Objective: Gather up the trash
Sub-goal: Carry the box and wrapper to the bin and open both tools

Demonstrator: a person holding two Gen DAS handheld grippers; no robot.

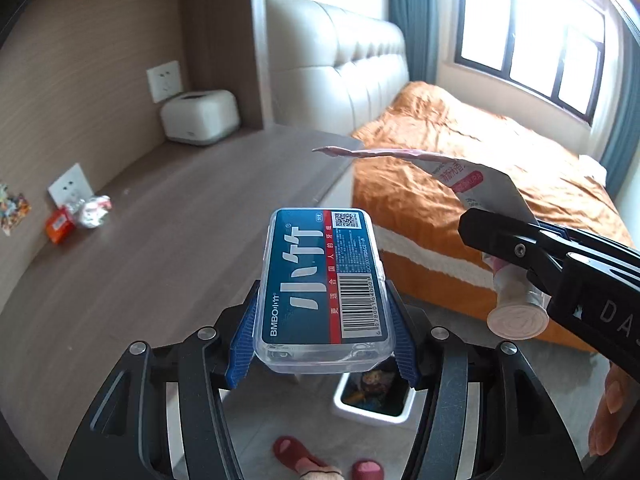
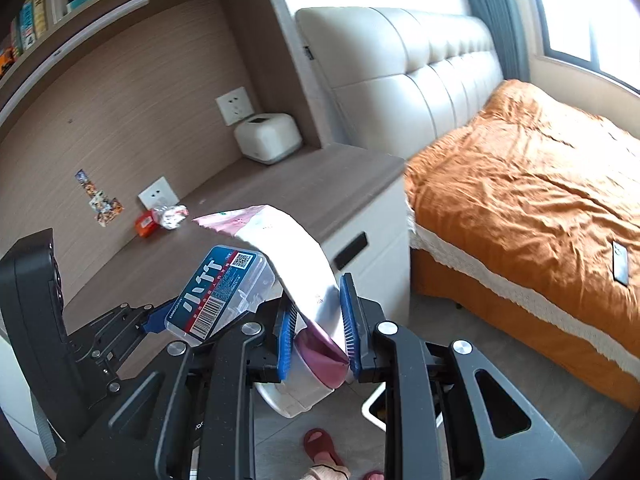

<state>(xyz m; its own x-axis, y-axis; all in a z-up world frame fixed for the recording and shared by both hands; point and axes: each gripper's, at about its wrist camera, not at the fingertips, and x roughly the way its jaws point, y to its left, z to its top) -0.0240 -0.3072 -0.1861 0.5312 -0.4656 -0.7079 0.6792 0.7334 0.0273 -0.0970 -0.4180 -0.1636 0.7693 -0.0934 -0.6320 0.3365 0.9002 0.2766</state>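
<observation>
Your left gripper is pinching a clear plastic box with a blue label, a white barcode and a red stripe. The blue pads press on its two long sides, so the box is up in the air. It sits over the edge of the wooden desk, and the white trash bin is on the floor right under it. You can see colourful stuff already inside the bin.

Your right gripper is squeezed tight on a pink and white tube. The tube is flat and bent, and its thin end curls up over the clear box. Its round white cap points down. The tube is in the air too, just beside the box.

Back on the desk, near the wall, you still have a small orange packet and a shiny crumpled wrapper. They touch each other, just below a wall socket. A white tissue box sits in the far corner of the desk.

Next to the desk is the bed with an orange blanket. Down on the floor you can see your red slippers.
</observation>
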